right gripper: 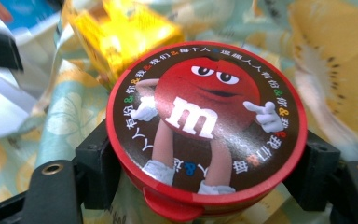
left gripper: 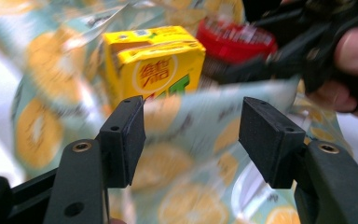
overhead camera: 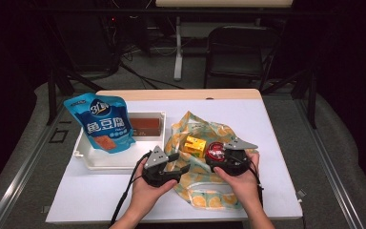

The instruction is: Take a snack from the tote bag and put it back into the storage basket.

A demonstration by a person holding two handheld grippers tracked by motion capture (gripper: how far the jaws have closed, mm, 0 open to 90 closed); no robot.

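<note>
The round candy tub (right gripper: 206,128) with the red rim and the red cartoon character on its lid sits squarely between my right gripper's (right gripper: 207,172) jaws, which press against its two sides, so I have it pinched. In the high view the tub (overhead camera: 215,150) shows just ahead of the right gripper (overhead camera: 229,160), over the fruit-print bag (overhead camera: 205,191) that lies spread on the table. My right hand (overhead camera: 240,179) is wrapped round the tool from behind.

Just beyond the tub, and a little to its left as my right tool looks, lies the yellow drink carton (right gripper: 121,35), blurred in that view. From my left gripper (left gripper: 191,130) the same carton (left gripper: 154,67) is straight ahead, just past the tips, with the tub's red rim (left gripper: 235,42) behind it to the right and the right gripper with my fingers (left gripper: 354,70) holding it farther right still. My left tool's jaws stand spread wide with nothing between them; the orange-slice fabric of the bag (left gripper: 186,168) fills the ground below and between them. In the high view the left gripper (overhead camera: 171,167) rests at the bag's near left edge, held in my left hand (overhead camera: 147,188), and the carton (overhead camera: 195,144) lies between the two tools.

Farther out, to the left of my left gripper, a white tray (overhead camera: 106,162) sits on the table (overhead camera: 276,143). A blue snack pouch (overhead camera: 102,123) leans over its left part, and an orange-brown packet (overhead camera: 145,124) lies in its far end.
</note>
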